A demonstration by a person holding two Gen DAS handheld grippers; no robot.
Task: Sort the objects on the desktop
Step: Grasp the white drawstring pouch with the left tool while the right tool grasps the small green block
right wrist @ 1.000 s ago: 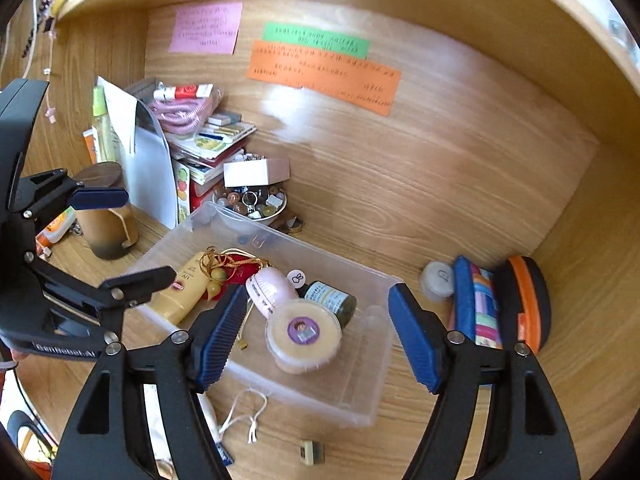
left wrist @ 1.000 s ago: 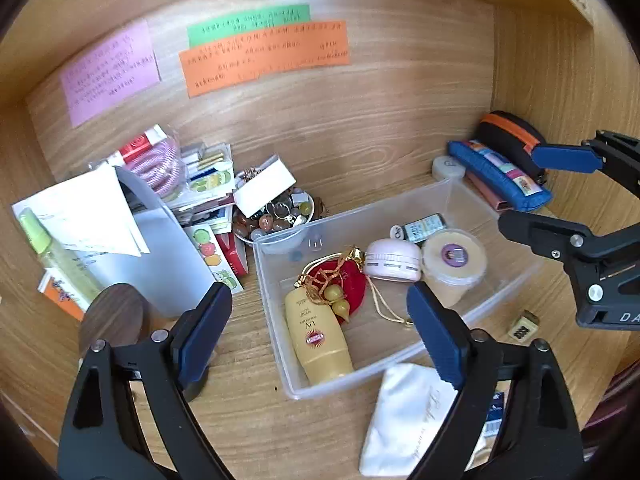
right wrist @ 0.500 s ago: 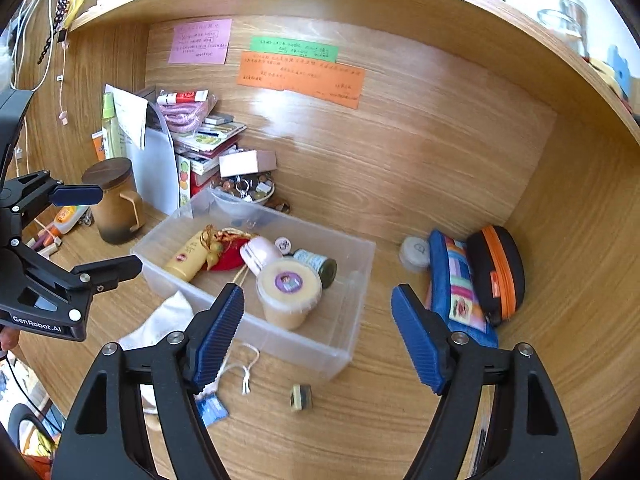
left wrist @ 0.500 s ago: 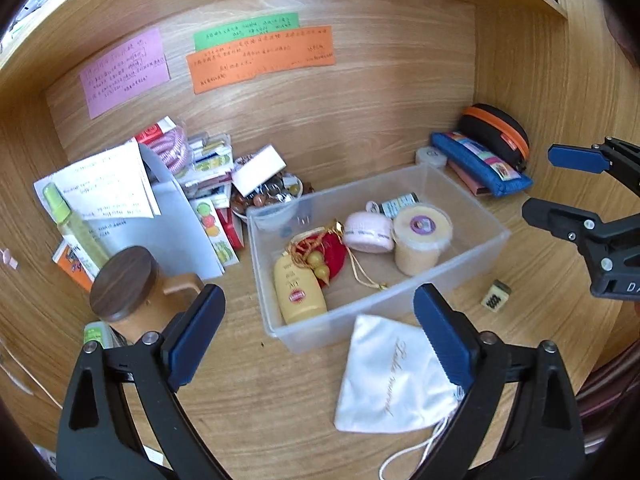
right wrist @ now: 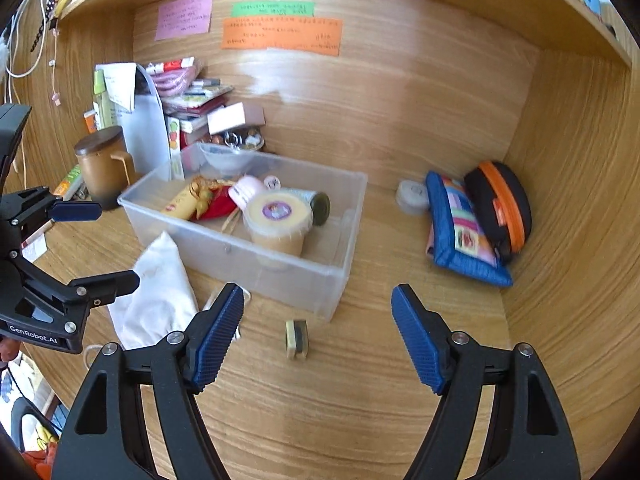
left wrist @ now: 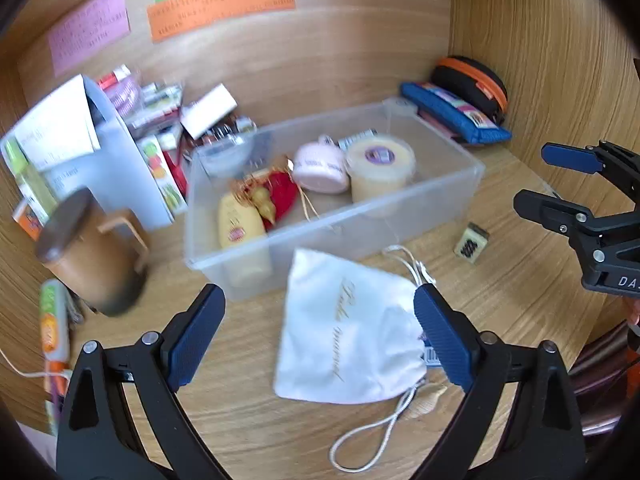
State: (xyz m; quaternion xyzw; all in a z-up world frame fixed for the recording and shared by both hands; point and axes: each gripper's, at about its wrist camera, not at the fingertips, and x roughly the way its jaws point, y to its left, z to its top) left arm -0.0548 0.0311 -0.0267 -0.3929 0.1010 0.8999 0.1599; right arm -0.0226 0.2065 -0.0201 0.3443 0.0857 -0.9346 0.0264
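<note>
Centrally, the clear bin (right wrist: 256, 264) sits on the wooden surface (right wrist: 360, 400), with the white pouch (left wrist: 352, 336) just before it and a small stamp block (right wrist: 296, 339) near its front corner. Both the left gripper (left wrist: 316, 344) and right gripper (right wrist: 318, 334) have fingers spread wide, holding nothing.

Left gripper (left wrist: 316, 336) and right gripper (right wrist: 318, 334) gape (both empty).

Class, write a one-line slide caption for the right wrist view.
Open right tool hovers above a small stamp block lying in front of the clear bin, beside a white drawstring pouch.
</note>
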